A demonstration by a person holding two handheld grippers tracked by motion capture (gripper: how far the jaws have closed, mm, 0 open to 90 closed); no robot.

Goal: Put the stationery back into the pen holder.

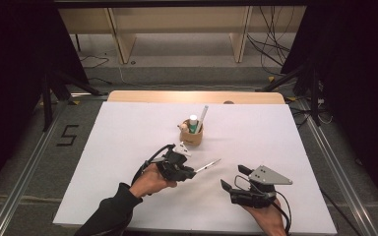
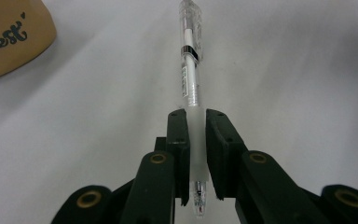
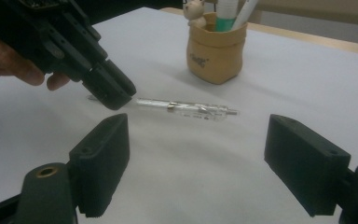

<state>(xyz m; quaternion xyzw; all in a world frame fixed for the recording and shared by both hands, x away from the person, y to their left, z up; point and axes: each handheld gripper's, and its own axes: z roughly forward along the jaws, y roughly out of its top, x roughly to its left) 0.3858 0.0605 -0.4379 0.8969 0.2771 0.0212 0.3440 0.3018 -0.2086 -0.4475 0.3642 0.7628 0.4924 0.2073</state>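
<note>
1. The left claw (image 1: 193, 171) is clamped on a clear pen (image 2: 191, 84); its two jaws press the frosted grip near the pen's tip.
2. In the left gripper view the pen runs straight out ahead of the jaws, cap end farthest away, tip pointing back between them.
3. In the high view the pen (image 1: 207, 165) sticks out from the left claw toward the right, over the white sheet (image 1: 128, 147).
4. A hand (image 1: 150, 179) in a dark sleeve (image 1: 110, 209) holds that claw.
5. Beyond the left claw stands a tan pot (image 1: 191, 135) with pens upright in it and a small figure at its rim; in the left gripper view the pot (image 2: 9, 37) is off to the upper left of the jaws.
6. The right claw (image 1: 232, 178) is spread wide with nothing between its jaws, well apart from the left one, near the bench's front edge.
7. In the right gripper view the pen (image 3: 186, 107) lies crosswise ahead of the wide jaws, the left claw (image 3: 112, 91) gripping its left end, and the pot (image 3: 216, 53) stands farther off.
8. The sheet covers a wooden bench (image 1: 197, 97).
</note>
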